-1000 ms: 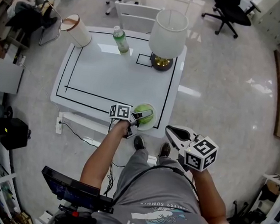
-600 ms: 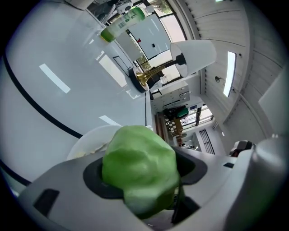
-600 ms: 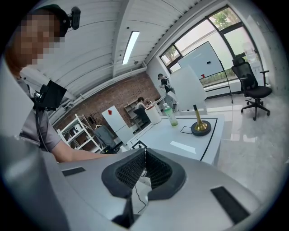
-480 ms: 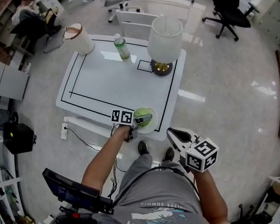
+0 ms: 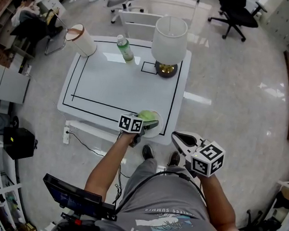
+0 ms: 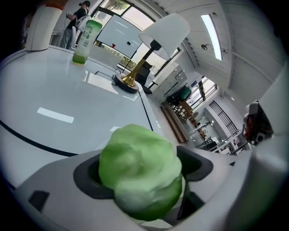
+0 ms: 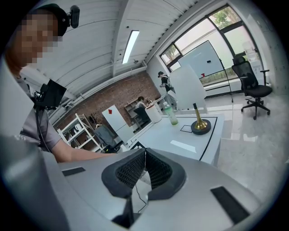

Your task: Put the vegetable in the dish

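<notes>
- The vegetable (image 6: 137, 169), a pale green leafy ball, fills the lower middle of your left gripper view and sits between the two dark pads.
- In the head view it shows just below the centre of the frame, over the dish (image 5: 156, 131). Whether it rests on the dish you cannot tell from here.
- Your left claw (image 5: 150, 122) has just been opening. Its jaws stand apart on either side of the vegetable, so the grip is released with the ball between them.
- The claw's marker cube lies just left of the vegetable in the head view, and your forearm runs down from it toward the bottom of the frame.
- The dish is white and round and sits at the lower right corner of the bench (image 5: 117, 84), inside the black line that runs round the bench top.
- Your right claw (image 5: 177, 137) is clenched. In the right gripper view the ribbed pads meet with nothing between them.
- In the head view it hangs right of the dish and apart from it, off the bench edge and over the floor.
- At the upper edge of the bench stand a lamp (image 5: 170, 36) with a white shade on a brass base, a bottle (image 5: 124, 48) left of it, and a white cup (image 5: 80, 39) at the upper left corner.
</notes>
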The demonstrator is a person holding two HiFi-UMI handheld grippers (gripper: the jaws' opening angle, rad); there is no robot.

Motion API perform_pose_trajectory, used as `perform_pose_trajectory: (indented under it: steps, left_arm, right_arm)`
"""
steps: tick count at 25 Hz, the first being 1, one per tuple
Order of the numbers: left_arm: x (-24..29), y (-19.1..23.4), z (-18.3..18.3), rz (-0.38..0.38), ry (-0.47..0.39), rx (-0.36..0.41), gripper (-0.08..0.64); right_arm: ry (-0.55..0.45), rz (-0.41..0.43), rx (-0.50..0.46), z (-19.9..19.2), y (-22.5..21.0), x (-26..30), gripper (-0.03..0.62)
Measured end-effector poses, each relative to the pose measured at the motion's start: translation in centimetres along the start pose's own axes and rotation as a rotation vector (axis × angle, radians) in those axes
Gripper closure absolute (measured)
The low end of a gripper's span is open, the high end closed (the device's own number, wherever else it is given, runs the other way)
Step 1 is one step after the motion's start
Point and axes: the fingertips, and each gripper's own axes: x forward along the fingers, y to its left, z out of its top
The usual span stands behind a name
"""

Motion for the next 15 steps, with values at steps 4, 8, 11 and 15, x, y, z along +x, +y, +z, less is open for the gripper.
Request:
perform_pose_trajectory:
  steps: [4,8,11,15]
  left_arm:
    - [-0.5,0.3,0.4,0.013,-0.029,0.02,0.14]
    - [-0.8,0.6,0.9,0.032,-0.048,0.06,0.133]
    - [-1.0,0.9,1.0,0.049,-0.049,0.098,0.127]
    - [-1.1,1.1,1.1,0.062,-0.048,0.13,0.118]
  right_arm:
    - [0.01,0.003,0.004,-0.2,0.1,0.4,0.584]
    - [0.021,0.009,0.005,-0.4,0.2,0.9,0.584]
    - [0.025,0.012,0.008,-0.6,0.3,1.2,0.584]
    - [0.033,0.014,0.011,-0.9,0.2,1.5,0.584]
